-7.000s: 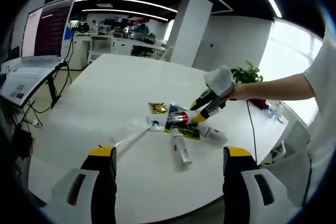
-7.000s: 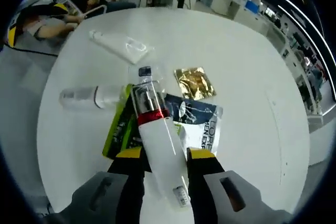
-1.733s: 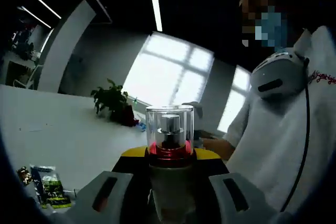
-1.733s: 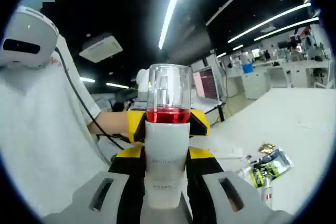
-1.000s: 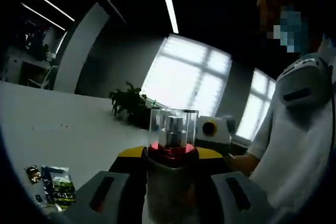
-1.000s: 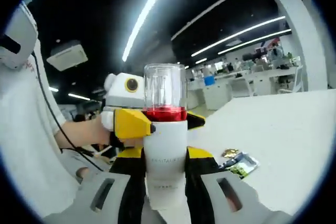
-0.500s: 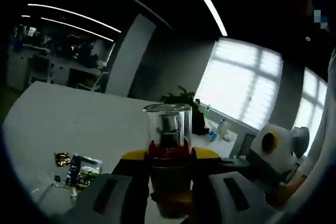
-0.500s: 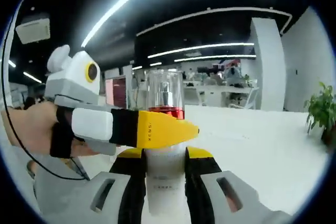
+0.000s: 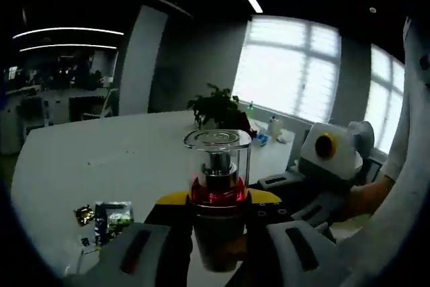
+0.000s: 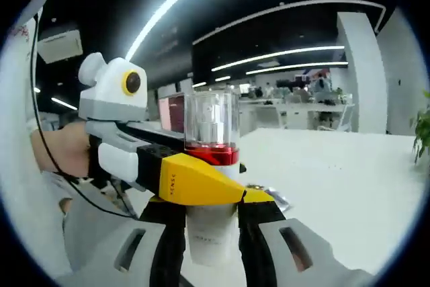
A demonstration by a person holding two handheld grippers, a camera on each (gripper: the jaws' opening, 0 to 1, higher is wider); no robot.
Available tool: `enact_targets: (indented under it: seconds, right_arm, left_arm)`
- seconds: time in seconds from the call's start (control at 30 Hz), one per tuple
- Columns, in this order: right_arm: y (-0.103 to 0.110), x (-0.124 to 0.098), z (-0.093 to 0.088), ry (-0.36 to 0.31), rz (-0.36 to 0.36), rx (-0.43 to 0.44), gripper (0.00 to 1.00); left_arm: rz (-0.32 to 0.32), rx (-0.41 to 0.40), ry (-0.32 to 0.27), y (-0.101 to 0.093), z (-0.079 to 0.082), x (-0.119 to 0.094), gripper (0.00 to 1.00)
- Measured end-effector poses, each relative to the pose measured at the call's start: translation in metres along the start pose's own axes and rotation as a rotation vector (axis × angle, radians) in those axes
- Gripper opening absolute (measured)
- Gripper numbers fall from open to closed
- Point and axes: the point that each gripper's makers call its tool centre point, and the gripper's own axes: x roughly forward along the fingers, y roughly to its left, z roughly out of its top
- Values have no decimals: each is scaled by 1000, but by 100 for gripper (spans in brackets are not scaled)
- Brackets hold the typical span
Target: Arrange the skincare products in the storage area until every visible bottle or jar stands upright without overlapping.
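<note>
A white pump bottle (image 9: 216, 166) with a red band and a clear cap stands upright in the air between both grippers. In the left gripper view my left gripper (image 9: 216, 201) is shut on its body, and my right gripper (image 9: 316, 166) reaches in from the right at the same bottle. In the right gripper view the bottle (image 10: 210, 126) sits between the jaws of my right gripper (image 10: 210, 212), which is shut on it. A yellow finger (image 10: 195, 179) of the left gripper crosses in front of it. Several sachets (image 9: 111, 214) lie flat on the white table (image 9: 121, 159) far below.
A potted plant (image 9: 216, 104) and small bottles stand at the table's far edge by the windows. A person's hand (image 10: 57, 149) holds the left gripper. Sachets (image 10: 269, 198) lie on the table behind the bottle. A screen (image 10: 171, 115) stands in the background.
Both views have swung round with the hands while the bottle stays gripped by both grippers. The left gripper now sits lower across the bottle in the right gripper view.
</note>
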Motion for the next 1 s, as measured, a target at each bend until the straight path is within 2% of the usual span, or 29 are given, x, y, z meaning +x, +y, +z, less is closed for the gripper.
enact_targets:
  seconds: [0.03,0.1,0.3,0.4,0.43,0.53,0.6,0.67,0.73,0.83,1.0]
  right_arm:
    - [1,-1,-1,0,15,-2,31]
    - [7,-7,-4,-5,72,32,31]
    - [17,-13,2,-34,213,20,33]
    - [25,-15,8,-58,322,70,32]
    - [30,-18,9,-54,384,110,32]
    - [41,-25,8,-28,518,155,31]
    - [48,-29,4,0,581,138,31]
    - [51,-32,-1,19,607,99,30]
    - [51,-30,-5,25,588,13,29]
    - [46,-26,-10,14,530,-10,28]
    - [37,-24,-17,15,487,-59,28]
  left_arm:
    - [-37,-35,11,-4,-6,-2,25]
    - [-79,-57,-2,-9,-9,-4,25]
    - [-201,-47,-15,-20,-6,-7,25]
    - [-273,-46,-23,-25,-1,-10,25]
    - [-300,-42,-23,-31,0,-11,24]
    - [-372,10,-14,-46,2,-15,24]
    - [-405,44,9,-54,-2,-17,24]
    - [-425,68,29,-58,-8,-16,24]
    - [-428,82,43,-58,-13,-14,24]
    - [-427,94,55,-53,-17,-10,24]
    - [-459,112,80,-49,-23,-2,25]
